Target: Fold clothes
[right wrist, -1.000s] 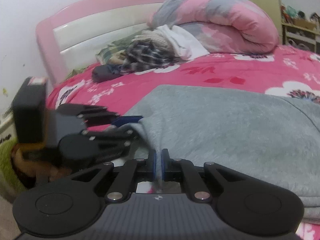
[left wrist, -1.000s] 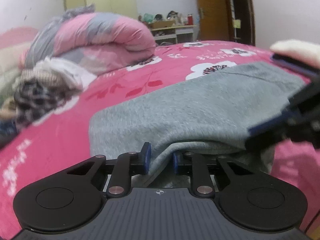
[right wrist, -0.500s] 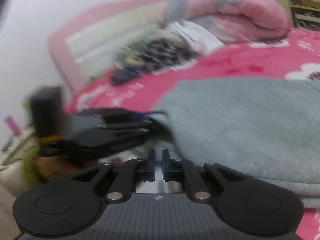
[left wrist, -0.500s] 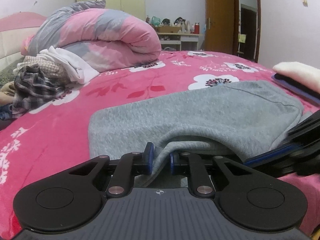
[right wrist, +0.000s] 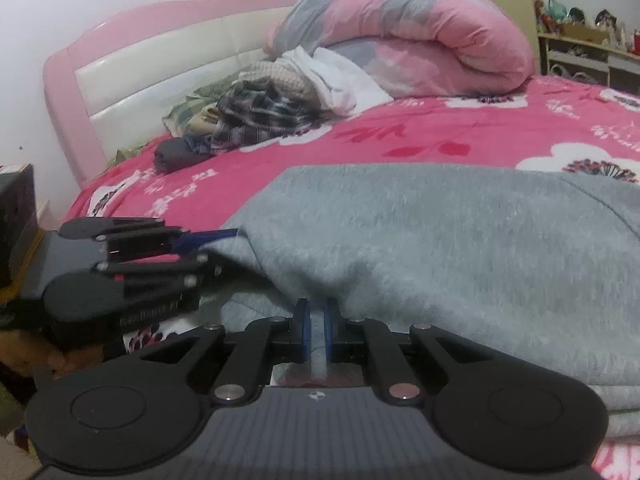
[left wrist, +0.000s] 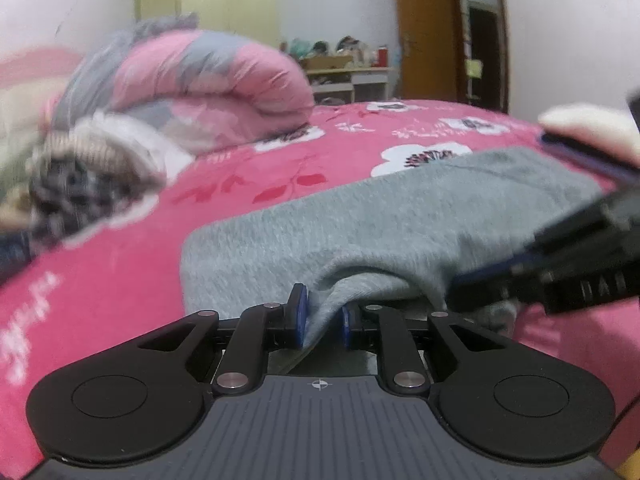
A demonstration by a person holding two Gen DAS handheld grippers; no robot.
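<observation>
While both grippers pinch the near hem of the grey sweater (left wrist: 400, 224), left gripper (left wrist: 322, 326) loosening slightly, right gripper (right wrist: 316, 330) clamped tight, the garment stretches straight ahead across the pink bedspread (left wrist: 120, 280), its length running away from them.

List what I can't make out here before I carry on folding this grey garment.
- Grey garment: type unclear; right wrist view crops its right side, and the near hem is hidden behind the right tool.
- Left wrist view: the left tool pinches a fold; the layers beneath are hidden.
- Clothes pile: motion-blurred in the left wrist view; single items indistinct.
- Shelf clutter: too small to identify.
</observation>
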